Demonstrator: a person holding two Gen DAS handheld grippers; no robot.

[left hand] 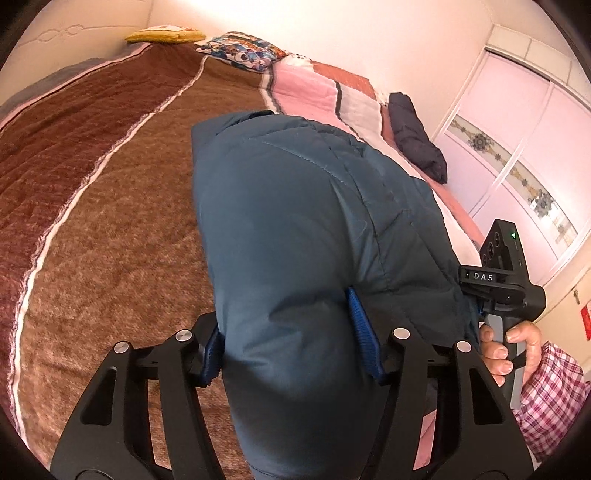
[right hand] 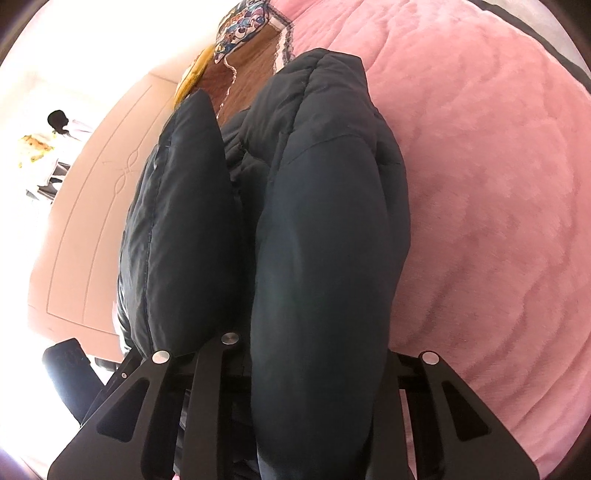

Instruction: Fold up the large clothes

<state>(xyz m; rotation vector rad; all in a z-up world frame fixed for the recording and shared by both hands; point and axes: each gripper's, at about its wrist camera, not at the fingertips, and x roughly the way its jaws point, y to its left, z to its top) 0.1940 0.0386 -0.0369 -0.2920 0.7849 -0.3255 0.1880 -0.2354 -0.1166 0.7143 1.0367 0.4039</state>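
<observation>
Bed (left hand: 110,206) covered by a brown plush blanket with pale stripes; beyond it, a pink patchwork quilt (left hand: 314,88), seen from the right wrist as pink fleece (right hand: 480,203). Room: pale walls and a sliding wardrobe (left hand: 517,147) with floral bands at the right. Two pillows at the far end of the bed, one yellow (left hand: 166,36), one cartoon-printed (left hand: 243,50). Two garments: a blue-grey padded jacket (left hand: 306,221) bunched over the brown blanket, and one dark folded garment (left hand: 417,136) lying apart on the quilt. Left gripper (left hand: 291,347): jaws partly closed on a thick fold of the jacket, blue pads pressed into the fabric on both sides. Right gripper (right hand: 314,354): a fold of the jacket (right hand: 325,240) bulges between its arms and hides the fingertips; whether the jaws grip it cannot be told. The right hand (left hand: 513,350) grips that tool's handle.
</observation>
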